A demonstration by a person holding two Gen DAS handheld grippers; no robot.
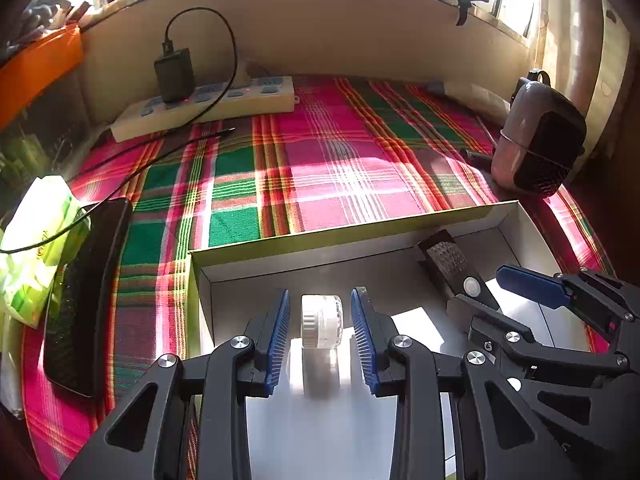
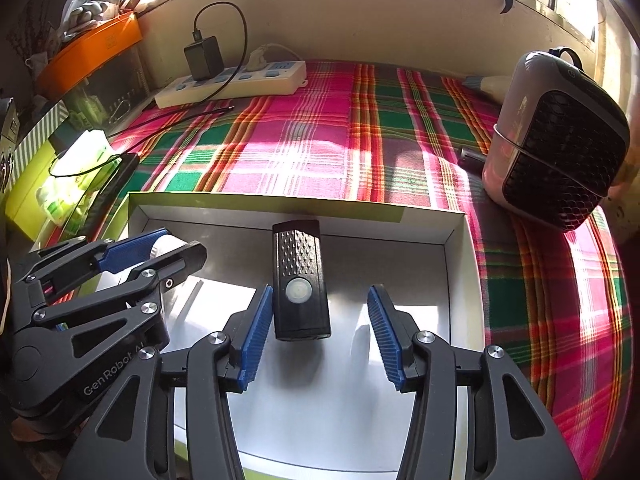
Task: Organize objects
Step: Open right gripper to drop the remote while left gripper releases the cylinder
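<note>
A shallow white cardboard box lies on the plaid cloth. Inside it, a small white round jar rests on the floor between my left gripper's open blue pads, untouched. A black rectangular device with a round button lies in the same box, between my right gripper's open pads; the left pad is close beside it. The black device and the right gripper also show in the left wrist view. The left gripper shows in the right wrist view, around the jar.
A white power strip with a black charger and cable lies at the back. A small heater stands at the right. A black flat device and a green packet lie at the left. An orange box sits on a shelf.
</note>
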